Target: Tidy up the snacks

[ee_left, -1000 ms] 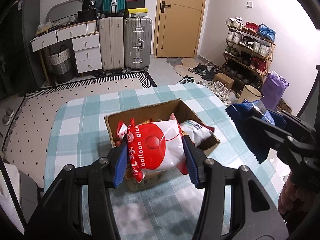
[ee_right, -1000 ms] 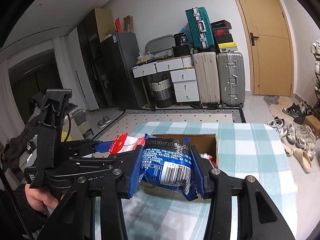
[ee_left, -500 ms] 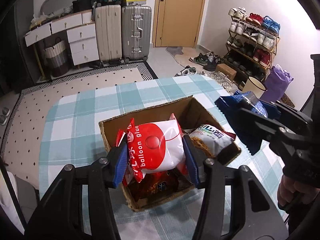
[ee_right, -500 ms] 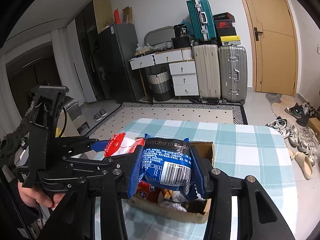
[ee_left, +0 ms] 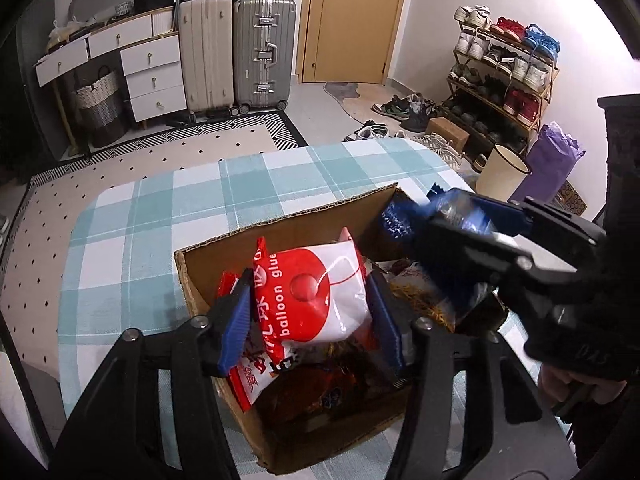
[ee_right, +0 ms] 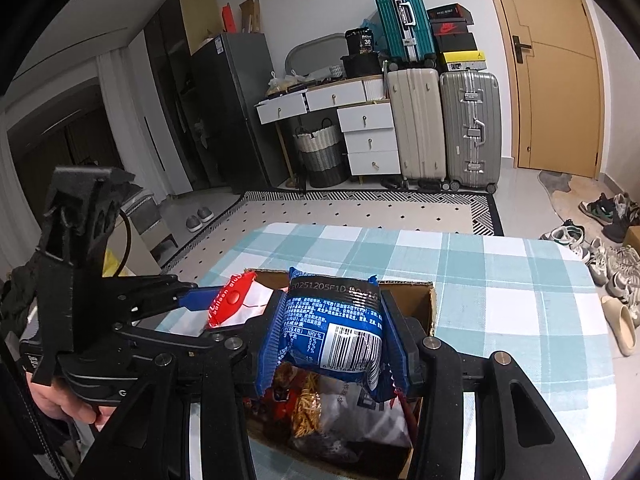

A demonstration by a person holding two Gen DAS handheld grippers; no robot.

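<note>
A: Where do we have the snacks?

B: Both sit over the cardboard box [ee_left: 280,228] on the checked tablecloth [ee_left: 168,208]. Our left gripper [ee_left: 310,312] has the red and white packet [ee_left: 320,292] between its 2 blue pads [ee_left: 236,320]. Its jaws have just been opening, and the packet now leans toward the left pad with a gap showing at the right one, so we no longer pinch it.

A: And the other?

B: Our right gripper [ee_right: 332,336] is clamped on the blue packet [ee_right: 340,332], barcode facing us, the wrapper bulging between the pads.

A: What lies under them?

B: More snack bags [ee_right: 340,412] already fill the box, a see-through one with yellow sticks right beneath the blue packet. From the left camera, the right gripper [ee_left: 460,232] comes in at the box's far right corner.
</note>
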